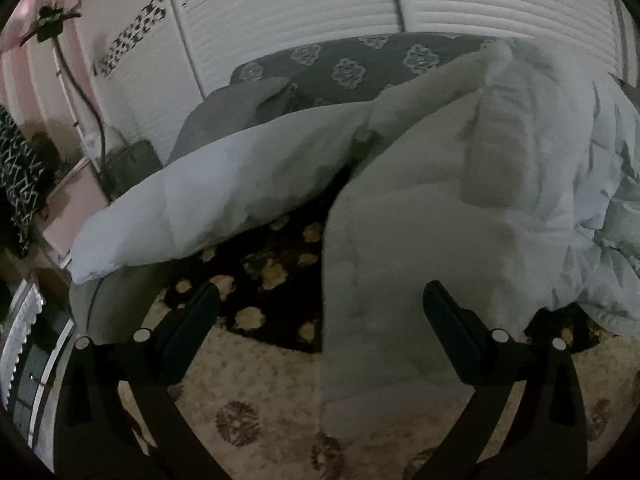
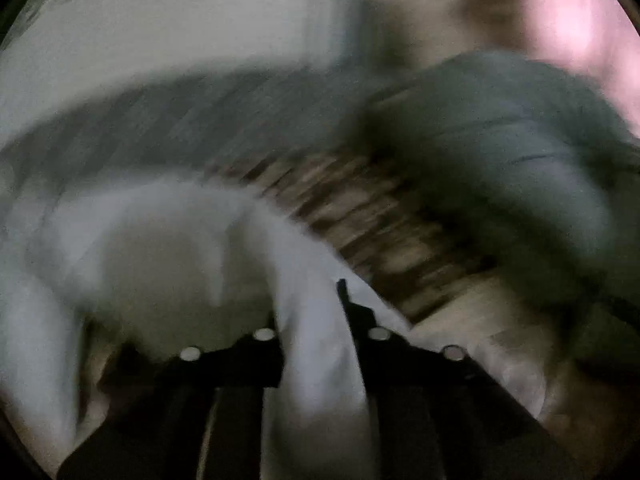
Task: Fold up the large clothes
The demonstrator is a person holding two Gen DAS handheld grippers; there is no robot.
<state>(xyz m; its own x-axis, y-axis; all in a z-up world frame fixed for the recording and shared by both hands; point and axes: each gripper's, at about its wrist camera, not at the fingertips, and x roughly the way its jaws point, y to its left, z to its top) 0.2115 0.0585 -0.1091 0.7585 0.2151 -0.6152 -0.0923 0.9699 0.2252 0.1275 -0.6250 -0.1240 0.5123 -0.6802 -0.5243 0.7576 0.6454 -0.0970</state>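
Puffy pale coat (image 1: 420,208) sprawled across patterned rug (image 1: 248,380) beside bed (image 1: 340,64). Left hand-held gripper (image 1: 320,312) released, empty. Right hand-held gripper (image 2: 308,308) clenched on white fold. Likely light, soft, slippery; grip hem or cuff.

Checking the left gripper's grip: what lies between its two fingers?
In the left wrist view, the pale padded garment and patterned rug lie beyond the open left gripper; nothing is pinched.
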